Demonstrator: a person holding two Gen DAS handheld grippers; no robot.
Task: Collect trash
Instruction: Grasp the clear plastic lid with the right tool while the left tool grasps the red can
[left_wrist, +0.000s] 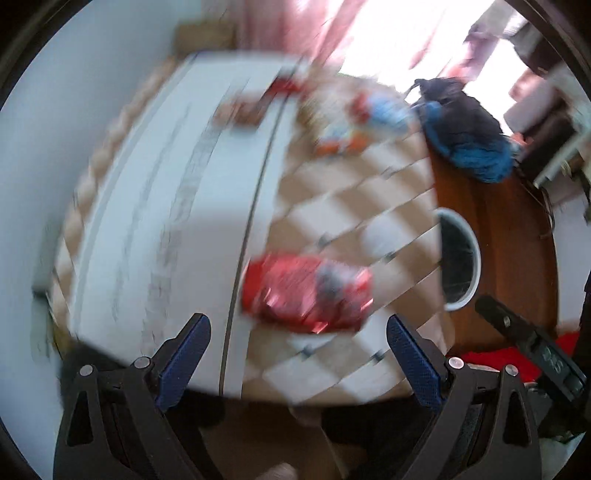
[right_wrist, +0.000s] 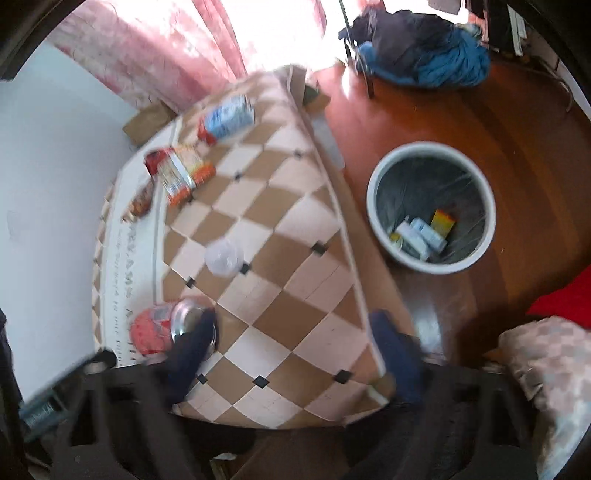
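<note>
A crumpled red foil wrapper (left_wrist: 306, 291) lies on the checkered table (left_wrist: 351, 192), just ahead of my left gripper (left_wrist: 297, 328), which is open and empty above it. In the right wrist view the same wrapper (right_wrist: 159, 328) shows red and silver at the table's near left. My right gripper (right_wrist: 295, 332) hangs open over the table's near edge, holding nothing. More trash lies farther back: an orange carton (right_wrist: 181, 173), a blue-and-white packet (right_wrist: 229, 118) and a clear plastic lid (right_wrist: 224, 255). A white bin (right_wrist: 430, 206) with a dark liner stands on the floor to the right, with boxes inside.
A white runner (left_wrist: 166, 221) with grey lettering crosses the table's left side by a pale wall. Dark and blue clothes (right_wrist: 424, 48) are piled on the wooden floor (right_wrist: 517, 147) at the back. A patterned cushion (right_wrist: 550, 373) and red cloth lie at the right.
</note>
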